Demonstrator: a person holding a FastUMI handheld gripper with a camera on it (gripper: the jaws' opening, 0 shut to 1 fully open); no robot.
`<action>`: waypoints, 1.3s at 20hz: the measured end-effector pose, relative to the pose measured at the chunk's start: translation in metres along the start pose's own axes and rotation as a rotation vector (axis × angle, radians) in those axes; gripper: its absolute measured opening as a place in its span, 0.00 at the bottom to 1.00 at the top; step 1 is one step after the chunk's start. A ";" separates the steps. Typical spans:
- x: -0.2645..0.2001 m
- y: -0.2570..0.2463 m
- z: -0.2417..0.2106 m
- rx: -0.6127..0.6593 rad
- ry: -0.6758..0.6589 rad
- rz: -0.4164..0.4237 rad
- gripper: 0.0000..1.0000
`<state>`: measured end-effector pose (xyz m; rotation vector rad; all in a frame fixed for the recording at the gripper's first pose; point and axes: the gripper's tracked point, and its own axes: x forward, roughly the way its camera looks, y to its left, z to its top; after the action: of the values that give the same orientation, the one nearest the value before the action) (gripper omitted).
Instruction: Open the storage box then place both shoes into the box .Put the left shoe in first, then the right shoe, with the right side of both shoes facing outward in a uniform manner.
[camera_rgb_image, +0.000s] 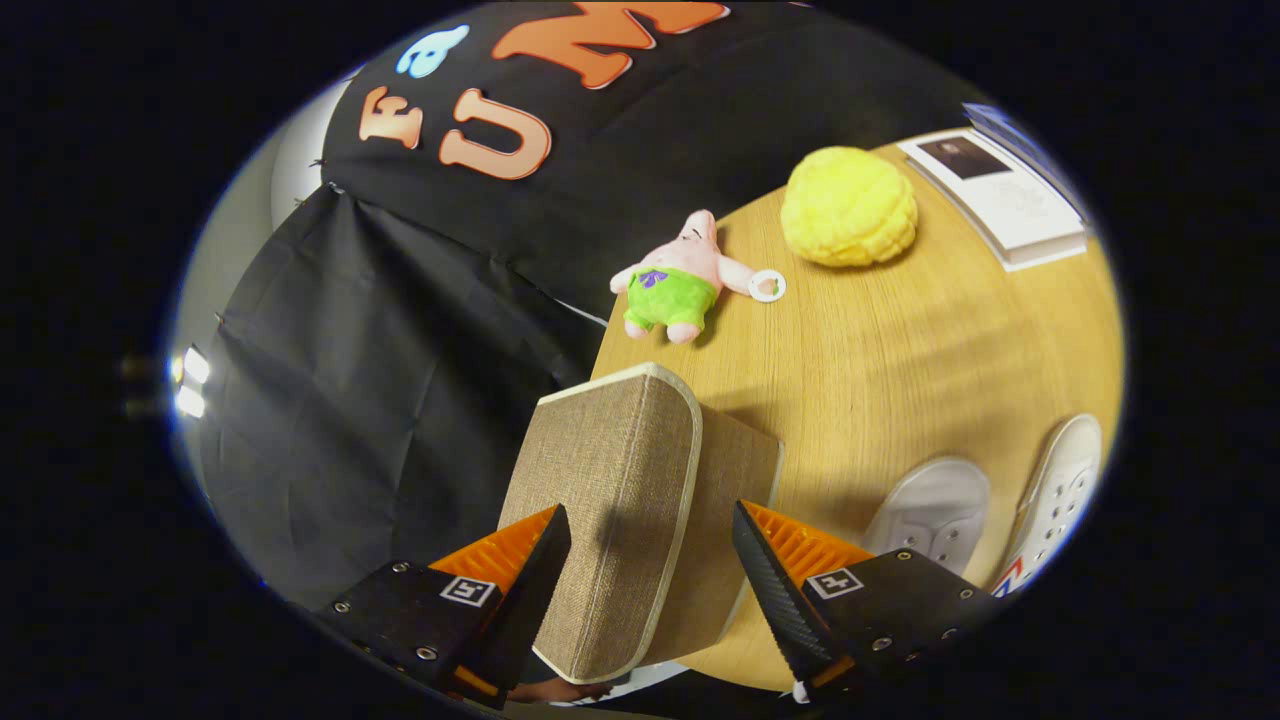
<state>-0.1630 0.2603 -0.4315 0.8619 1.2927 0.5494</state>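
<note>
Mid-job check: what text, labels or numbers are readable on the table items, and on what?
No legible text.
White booklet: print too small to read.
Plush toy's round tag: blurred.
Shoe farther from the box: coloured mark, unreadable.
Gripper fingers flank the storage box; contact unclear.

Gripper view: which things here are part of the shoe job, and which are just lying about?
Job:
- storage box, between the open fingers of the gripper
- two white shoes beyond the right finger

Lying about:
- pink plush toy
- yellow plush ball
- white booklet
</note>
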 end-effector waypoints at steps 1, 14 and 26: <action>0.004 0.005 -0.003 0.031 0.006 0.040 0.97; 0.032 0.017 -0.025 0.167 0.111 0.205 0.95; -0.005 0.048 -0.005 0.208 0.085 0.309 0.58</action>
<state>-0.1641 0.2859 -0.3909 1.2350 1.3173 0.7087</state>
